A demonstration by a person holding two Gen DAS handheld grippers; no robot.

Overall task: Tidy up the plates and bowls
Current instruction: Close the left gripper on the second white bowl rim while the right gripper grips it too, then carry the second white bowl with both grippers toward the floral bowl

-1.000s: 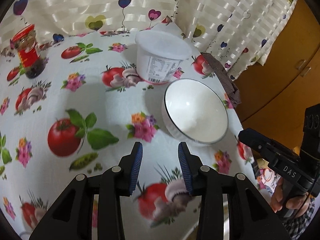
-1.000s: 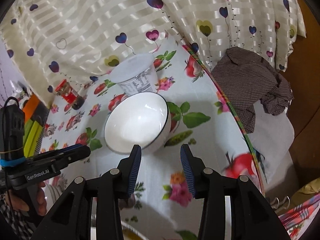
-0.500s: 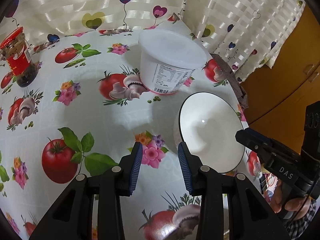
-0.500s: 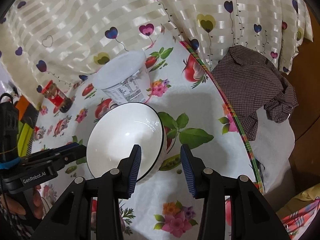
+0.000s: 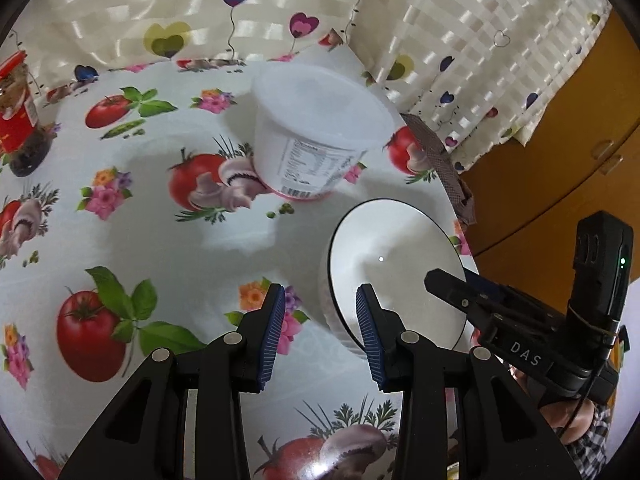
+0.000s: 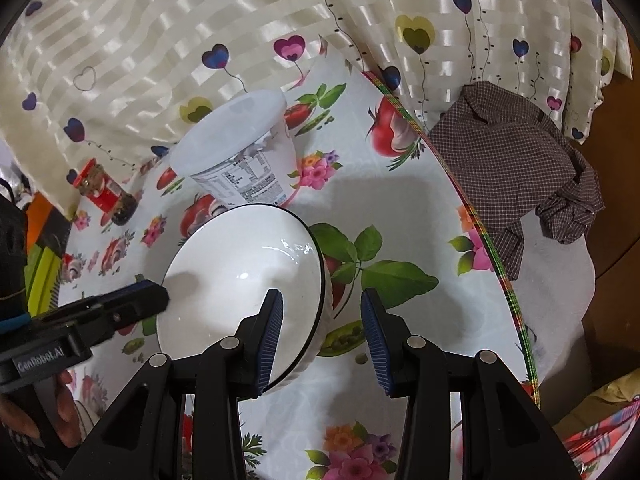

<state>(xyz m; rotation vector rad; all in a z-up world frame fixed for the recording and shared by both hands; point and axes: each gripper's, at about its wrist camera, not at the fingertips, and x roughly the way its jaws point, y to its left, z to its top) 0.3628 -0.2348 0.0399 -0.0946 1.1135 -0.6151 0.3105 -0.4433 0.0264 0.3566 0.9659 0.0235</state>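
Note:
A white bowl (image 5: 400,264) with a thin black rim stands on the flowered tablecloth (image 5: 140,232) near the table's right edge. My left gripper (image 5: 320,334) is open and straddles the bowl's near-left wall, one finger outside and one over the inside. In the right wrist view the same bowl (image 6: 240,264) sits low and left of centre. My right gripper (image 6: 322,338) is open across the bowl's right rim, its left finger inside and its right finger outside. No pad visibly presses on the rim. Each gripper's tip shows in the other's view, over the bowl.
A lidded white plastic tub (image 5: 320,136) stands just behind the bowl. A red-lidded jar (image 5: 16,120) is at the far left. A brown checked cloth (image 6: 520,172) hangs past the table's right edge. A heart-patterned curtain (image 6: 200,20) backs the table, with a wooden cabinet (image 5: 560,160) to the right.
Both grippers have come forward and down to the bowl. It lay ahead of their fingertips before; now its rim stands between the fingers of each. Jaw widths look unchanged.

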